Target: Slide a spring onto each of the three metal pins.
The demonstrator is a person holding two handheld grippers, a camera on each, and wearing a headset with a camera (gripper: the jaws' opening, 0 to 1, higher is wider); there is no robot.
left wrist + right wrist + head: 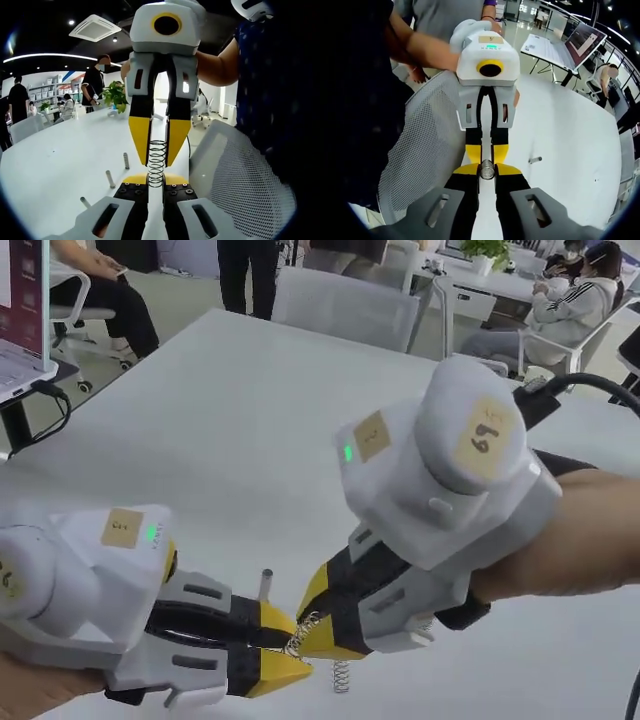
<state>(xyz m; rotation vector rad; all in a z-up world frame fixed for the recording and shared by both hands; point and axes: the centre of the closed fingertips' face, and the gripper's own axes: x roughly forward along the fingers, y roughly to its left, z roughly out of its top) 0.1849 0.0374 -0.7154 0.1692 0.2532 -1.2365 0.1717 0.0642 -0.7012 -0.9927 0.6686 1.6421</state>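
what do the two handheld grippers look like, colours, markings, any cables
The left gripper and right gripper are chunky pale grey housings, each with a black claw ending in yellow tips, a tan label and a small green light. The right one's rounded cap carries a sticker reading 69, and a black cable leaves it.

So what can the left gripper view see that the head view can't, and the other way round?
Left gripper view: all three pins in a row on the table, the far pin wearing a spring, the middle pin and near pin bare, plus a green plant. Head view: a laptop at the left. Both: the loose spring between the jaws of the left gripper and right gripper.
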